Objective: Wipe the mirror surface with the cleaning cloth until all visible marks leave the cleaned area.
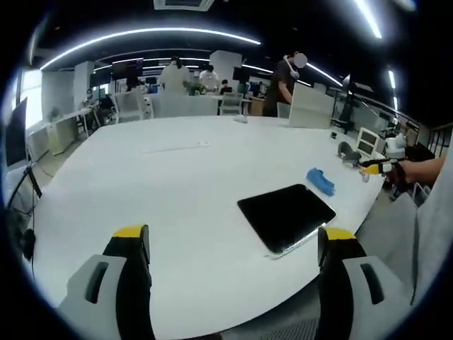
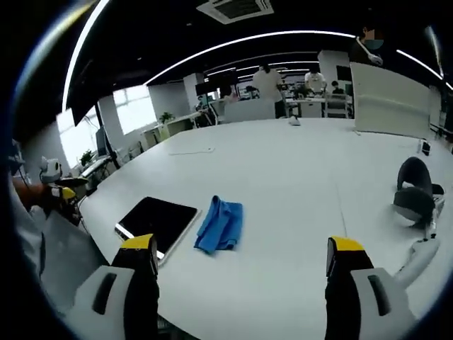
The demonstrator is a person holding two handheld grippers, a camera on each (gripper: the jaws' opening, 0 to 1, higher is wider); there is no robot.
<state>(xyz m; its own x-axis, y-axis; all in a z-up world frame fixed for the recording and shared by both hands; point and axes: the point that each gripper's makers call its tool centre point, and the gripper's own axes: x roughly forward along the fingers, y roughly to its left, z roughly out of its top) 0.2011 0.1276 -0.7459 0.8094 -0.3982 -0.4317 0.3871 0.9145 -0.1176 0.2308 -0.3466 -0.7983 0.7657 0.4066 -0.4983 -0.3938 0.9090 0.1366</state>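
Mirror [image 1: 287,216] lies flat at the near edge of the white tabletop [image 1: 177,184], dark face up, with the blue cloth [image 2: 220,224] bunched just beside it, apart from it. Left gripper [image 1: 233,244] and right gripper [image 2: 241,258] hover over that edge, jaws spread, holding nothing. Headphones [image 2: 414,191] sit near the tabletop's right edge.

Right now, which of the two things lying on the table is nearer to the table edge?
The dark flat mirror: it lies close to the rounded edge of the white table. The blue cloth lies beside it, farther in.
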